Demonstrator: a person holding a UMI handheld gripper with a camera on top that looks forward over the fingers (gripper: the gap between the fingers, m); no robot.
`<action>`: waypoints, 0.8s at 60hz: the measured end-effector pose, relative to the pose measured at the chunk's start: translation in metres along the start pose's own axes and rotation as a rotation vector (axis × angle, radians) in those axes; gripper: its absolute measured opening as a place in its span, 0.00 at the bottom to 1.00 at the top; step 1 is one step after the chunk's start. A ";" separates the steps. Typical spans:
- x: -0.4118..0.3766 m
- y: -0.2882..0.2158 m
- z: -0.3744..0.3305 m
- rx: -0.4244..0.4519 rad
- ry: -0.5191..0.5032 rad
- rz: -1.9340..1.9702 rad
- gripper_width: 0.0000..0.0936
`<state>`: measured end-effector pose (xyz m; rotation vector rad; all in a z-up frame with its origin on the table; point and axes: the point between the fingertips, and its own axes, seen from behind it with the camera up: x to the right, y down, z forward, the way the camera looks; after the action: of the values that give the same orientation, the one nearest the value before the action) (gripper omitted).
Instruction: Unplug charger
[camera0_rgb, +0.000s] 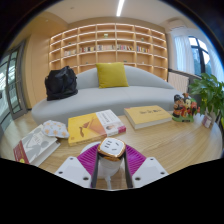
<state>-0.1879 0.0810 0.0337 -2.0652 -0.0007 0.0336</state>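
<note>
My gripper (111, 160) is clamped on the charger (111, 149) (pads touching both sides); next, I pull it free

Hand-held gripper (111, 163) level over the table, fingers closed on a white charger (111, 148).

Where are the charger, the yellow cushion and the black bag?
charger (111, 148): gripper view, on its white top face, between the fingers.
yellow cushion (112, 74): gripper view, its middle, on the sofa.
black bag (61, 83): gripper view, its front side.
</note>
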 end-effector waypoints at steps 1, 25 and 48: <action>0.000 0.000 0.000 0.001 0.001 0.002 0.41; 0.006 -0.099 -0.044 0.319 0.050 -0.108 0.26; 0.077 -0.137 -0.091 0.269 -0.017 -0.046 0.26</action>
<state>-0.1071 0.0674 0.1952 -1.7952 -0.0518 0.0211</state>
